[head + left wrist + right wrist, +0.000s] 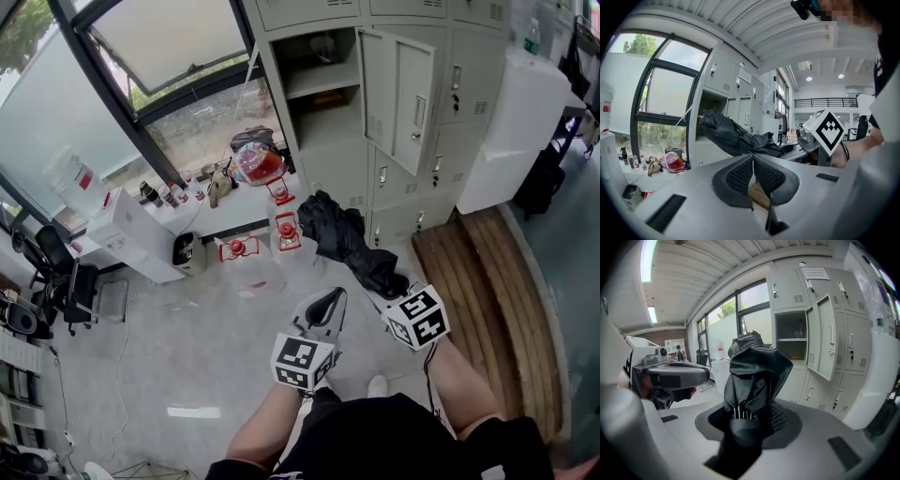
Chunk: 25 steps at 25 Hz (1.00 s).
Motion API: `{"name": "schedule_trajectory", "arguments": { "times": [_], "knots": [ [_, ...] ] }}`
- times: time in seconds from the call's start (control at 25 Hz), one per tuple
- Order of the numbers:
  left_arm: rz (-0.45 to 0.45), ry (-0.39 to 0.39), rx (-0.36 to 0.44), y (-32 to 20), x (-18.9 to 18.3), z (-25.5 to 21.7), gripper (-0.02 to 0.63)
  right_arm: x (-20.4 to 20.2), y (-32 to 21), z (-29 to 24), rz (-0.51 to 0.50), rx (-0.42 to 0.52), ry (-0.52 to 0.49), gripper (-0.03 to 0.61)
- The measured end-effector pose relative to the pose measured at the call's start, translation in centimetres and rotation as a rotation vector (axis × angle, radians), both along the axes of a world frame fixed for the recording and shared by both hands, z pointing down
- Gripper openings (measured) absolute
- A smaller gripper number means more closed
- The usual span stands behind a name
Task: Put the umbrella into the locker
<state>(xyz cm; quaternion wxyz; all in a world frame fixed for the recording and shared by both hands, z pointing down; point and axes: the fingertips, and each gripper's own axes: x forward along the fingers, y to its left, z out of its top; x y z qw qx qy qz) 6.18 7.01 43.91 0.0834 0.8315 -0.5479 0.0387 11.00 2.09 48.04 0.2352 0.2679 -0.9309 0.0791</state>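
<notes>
My right claw (749,416) is clenched on the folded black umbrella (757,369), which is held in the air, well short of the locker (328,141). The locker's door (398,89) stands open. My left claw (753,174) is closed with nothing in it. Pickup looks done; I judge that carrying the umbrella in and letting go are left.

**Umbrella wasn't in the locker yet**

The crumpled black folded fabric umbrella (342,239) was up in mid-air, its lower end pinched in the right gripper (382,289). It pointed toward the pale grey metal locker (328,141), whose door stood wide open.
</notes>
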Motion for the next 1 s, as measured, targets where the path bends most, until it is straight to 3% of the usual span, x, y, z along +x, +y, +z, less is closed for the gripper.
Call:
{"name": "schedule_trajectory", "arguments": {
  "times": [1.0],
  "knots": [
    [0.097, -0.010, 0.002, -5.0, -9.4, -0.3, 0.020, -9.0, -4.6, -0.2, 0.095, -0.015, -0.002, 0.210]
  ]
}}
